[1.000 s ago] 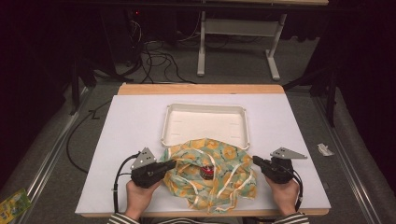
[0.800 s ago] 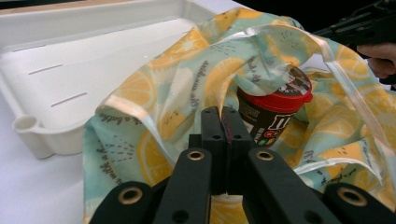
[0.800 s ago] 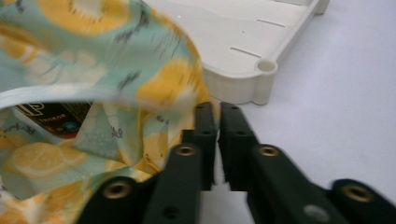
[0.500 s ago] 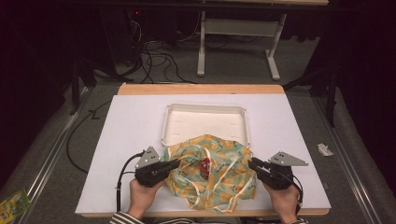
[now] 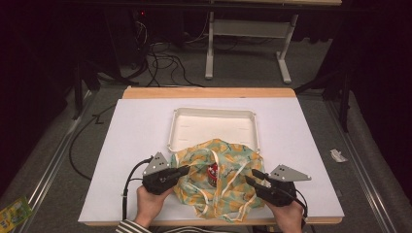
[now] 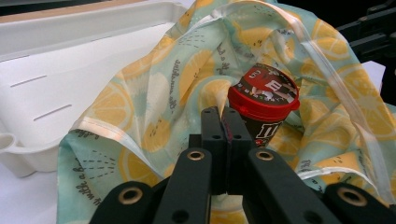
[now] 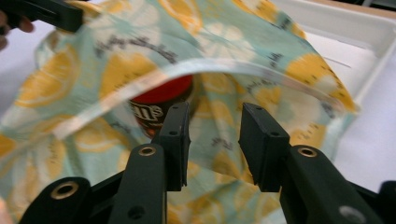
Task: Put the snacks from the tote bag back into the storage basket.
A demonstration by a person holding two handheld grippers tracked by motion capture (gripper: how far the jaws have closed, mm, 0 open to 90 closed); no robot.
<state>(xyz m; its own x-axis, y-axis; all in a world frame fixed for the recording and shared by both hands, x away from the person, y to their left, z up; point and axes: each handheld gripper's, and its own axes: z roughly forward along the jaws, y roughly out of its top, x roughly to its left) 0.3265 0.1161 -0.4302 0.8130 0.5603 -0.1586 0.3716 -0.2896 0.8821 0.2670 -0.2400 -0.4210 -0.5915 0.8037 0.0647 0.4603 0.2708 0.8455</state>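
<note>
Lemon-print cloth bag: lay crumpled on white tabletop, near edge, its far side draped over rim of white tray. Red-lidded candy cup: stood inside bag, upright. Left gripper: at bag's left edge, fingers pressed together, pinched on bag's cloth. Right gripper: at bag's right edge, fingers apart, just been opening, bare gap between them, cloth lying behind.

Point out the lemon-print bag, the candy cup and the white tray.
lemon-print bag [image 5: 228, 160], high view, on its far cloth panel.
candy cup [image 6: 266, 91], left gripper view, on its red lid.
white tray [image 5: 214, 114], high view, on its far rim.
</note>
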